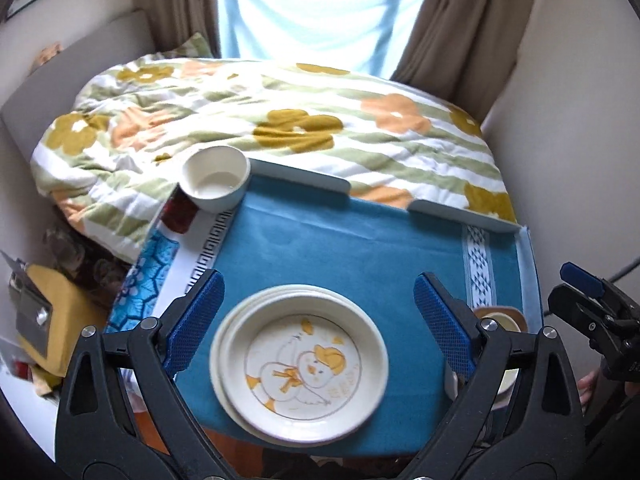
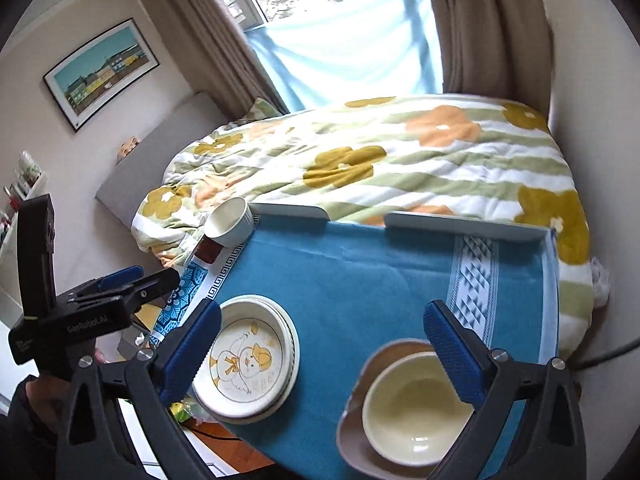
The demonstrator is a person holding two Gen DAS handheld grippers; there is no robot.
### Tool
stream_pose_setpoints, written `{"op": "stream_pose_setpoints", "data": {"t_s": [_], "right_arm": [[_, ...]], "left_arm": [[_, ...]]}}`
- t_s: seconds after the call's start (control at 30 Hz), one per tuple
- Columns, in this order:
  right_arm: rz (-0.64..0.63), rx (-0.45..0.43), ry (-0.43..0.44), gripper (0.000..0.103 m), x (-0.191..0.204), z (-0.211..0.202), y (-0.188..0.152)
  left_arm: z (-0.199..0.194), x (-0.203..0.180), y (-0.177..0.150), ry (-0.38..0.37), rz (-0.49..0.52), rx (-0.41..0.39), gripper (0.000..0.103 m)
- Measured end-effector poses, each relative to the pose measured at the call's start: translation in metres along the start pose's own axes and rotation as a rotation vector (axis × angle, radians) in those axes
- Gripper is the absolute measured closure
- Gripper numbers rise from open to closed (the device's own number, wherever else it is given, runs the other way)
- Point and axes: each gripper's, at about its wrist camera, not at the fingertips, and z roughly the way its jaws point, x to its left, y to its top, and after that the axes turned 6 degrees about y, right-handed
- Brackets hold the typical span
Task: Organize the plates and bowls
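Plates (image 1: 298, 364) stacked near front edge of blue cloth (image 1: 340, 240); top one printed with yellow duck, rim of plate beneath peeking out at left. Same stack low and left in right wrist view (image 2: 248, 360).

Left gripper (image 1: 318, 324) above stack, jaws spread wide, one blue pad on each side of plates and clear of rim. Nothing held, nothing touched.

Right gripper (image 2: 322, 354) likewise wide open and empty. Cream bowl (image 2: 418, 408) below it, nested in brownish, lobed dish (image 2: 360, 364); right blue pad overlapping bowl's rim in the picture, contact not clear. Pair near front right of cloth, well apart from plates. In left wrist view only slivers of bowl (image 1: 505, 322) and dish (image 1: 516, 314) visible behind right finger.

Small white bowl (image 1: 214, 178) at far left corner of table, tilted, resting partly on dark red object (image 1: 180, 212) and against raised rail; same bowl upper left in right wrist view (image 2: 229, 222).

White band with dark triangle pattern (image 1: 478, 264) along cloth's right side. Floral duvet (image 1: 280, 120) on bed beyond table, brown curtains (image 1: 452, 20) at window. Framed picture (image 2: 102, 72) on left wall.
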Motion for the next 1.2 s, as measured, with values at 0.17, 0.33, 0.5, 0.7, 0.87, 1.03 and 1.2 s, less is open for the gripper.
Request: {"op": "stream_pose_setpoints", "data": {"t_s": [0.17,0.33,0.5,0.7,0.87,1.03,1.2], "right_arm": [[-0.077,0.084,0.020,0.002,0.041,0.049,0.043],[0.022,0.037,0.081,0.002,0.060,0.093,0.091],[0.047,0.169,0.089,0.002,0.072,0.188,0.121],[0.127,0.323,0.116,0.019,0.073,0.300,0.120],[0.167,0.411,0.153,0.049,0.074,0.359,0.109],[0.178,0.444,0.161,0.068,0.074,0.387,0.108],[0.166,0.444,0.148,0.081,0.078,0.398,0.110]], "left_arm": [[0.020,0.064,0.029,0.002,-0.145,0.011,0.008],[0.067,0.111,0.048,-0.001,-0.248,0.077,0.008],[0.128,0.149,0.063,-0.039,-0.335,0.138,0.008],[0.209,0.177,0.072,-0.054,-0.397,0.265,0.036],[0.252,0.188,0.072,-0.073,-0.408,0.324,0.057],[0.273,0.191,0.075,-0.096,-0.418,0.344,0.070],[0.282,0.193,0.075,-0.096,-0.420,0.343,0.082]]}}
